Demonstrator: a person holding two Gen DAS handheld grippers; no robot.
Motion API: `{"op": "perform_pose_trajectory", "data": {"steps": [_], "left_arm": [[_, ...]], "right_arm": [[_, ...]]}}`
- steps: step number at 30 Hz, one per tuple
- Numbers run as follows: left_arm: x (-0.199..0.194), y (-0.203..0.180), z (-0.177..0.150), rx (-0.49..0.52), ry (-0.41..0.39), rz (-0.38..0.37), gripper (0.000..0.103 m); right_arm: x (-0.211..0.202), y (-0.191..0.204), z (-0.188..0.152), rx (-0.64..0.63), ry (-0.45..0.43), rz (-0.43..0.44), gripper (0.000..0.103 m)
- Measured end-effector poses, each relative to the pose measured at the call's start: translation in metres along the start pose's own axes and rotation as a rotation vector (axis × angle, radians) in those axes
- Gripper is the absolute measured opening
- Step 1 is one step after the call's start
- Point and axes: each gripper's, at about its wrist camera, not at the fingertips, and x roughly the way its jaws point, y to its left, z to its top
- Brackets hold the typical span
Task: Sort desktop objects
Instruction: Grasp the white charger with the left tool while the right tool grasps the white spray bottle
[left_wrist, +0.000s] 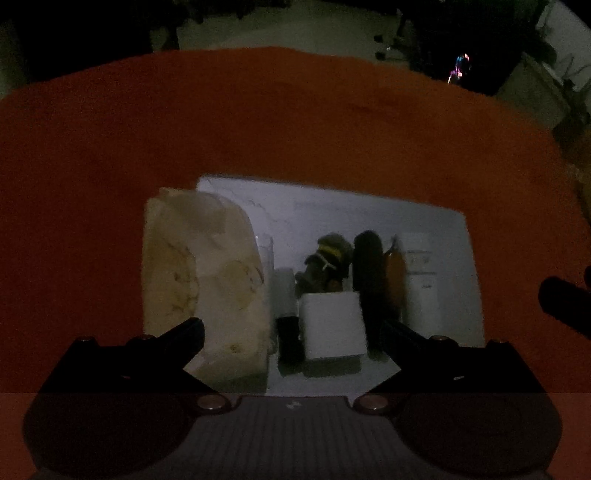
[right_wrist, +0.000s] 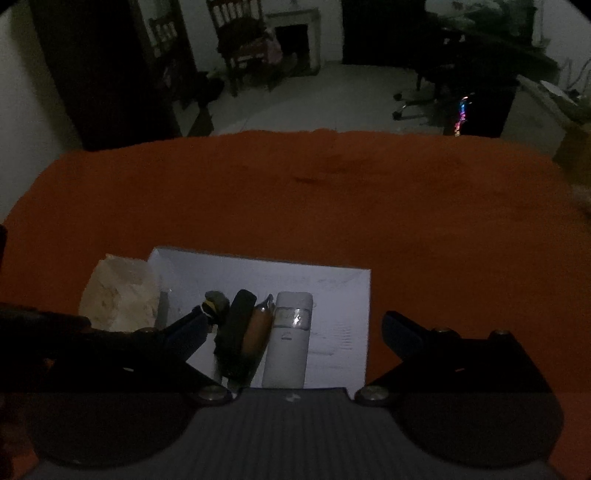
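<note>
A white sheet (left_wrist: 436, 236) (right_wrist: 332, 288) lies on the orange tablecloth (left_wrist: 295, 122) (right_wrist: 295, 192). On it stand a white cube (left_wrist: 332, 325), a coiled cable bundle (left_wrist: 327, 258) (right_wrist: 216, 304), a black oblong case (left_wrist: 367, 266) (right_wrist: 238, 328), an orange tube (left_wrist: 393, 273) (right_wrist: 258, 328) and a white flat device (right_wrist: 290, 339). A crumpled cream bag (left_wrist: 203, 280) (right_wrist: 118, 299) lies at the sheet's left edge. My left gripper (left_wrist: 291, 332) is open and empty, its fingers either side of the cube. My right gripper (right_wrist: 295, 325) is open and empty over the sheet.
The scene is dim. A small dark object (left_wrist: 288, 336) sits left of the cube. Beyond the table's far edge are a wooden chair (right_wrist: 240, 40), an office chair (right_wrist: 428, 85) and a glowing computer case (right_wrist: 461, 114). The right gripper's edge (left_wrist: 565, 302) shows in the left wrist view.
</note>
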Motion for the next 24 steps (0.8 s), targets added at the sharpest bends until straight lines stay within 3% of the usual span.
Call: {"op": "perform_pose_trajectory", "data": {"steps": [1,5,7,10,12,15,19,24], "left_arm": [[0.004,-0.001,0.000,0.004,-0.003,-0.003,0.103],[0.020,0.000,0.001,0.022,-0.002,-0.069,0.102],[0.026,0.000,0.003,0.021,0.006,-0.073,0.100],[0.026,-0.002,0.004,0.056,-0.020,-0.094,0.082],[0.028,-0.004,0.005,0.083,-0.012,-0.104,0.064],[0.034,-0.003,0.004,0.071,0.034,-0.135,0.054],[0.044,-0.008,-0.005,0.072,0.094,-0.154,0.051],[0.051,-0.015,-0.011,0.065,0.103,-0.125,0.051]], "right_arm": [[0.008,-0.001,0.000,0.006,0.017,0.000,0.089],[0.037,-0.020,0.002,0.133,0.029,0.026,0.079],[0.053,-0.030,0.002,0.194,0.042,0.035,0.068],[0.072,-0.039,0.001,0.231,0.072,0.046,0.058],[0.080,-0.040,-0.001,0.220,0.091,0.053,0.057],[0.088,-0.037,-0.003,0.183,0.105,0.056,0.057],[0.096,-0.035,-0.010,0.164,0.139,0.053,0.057],[0.104,-0.030,-0.020,0.160,0.170,0.049,0.057]]}}
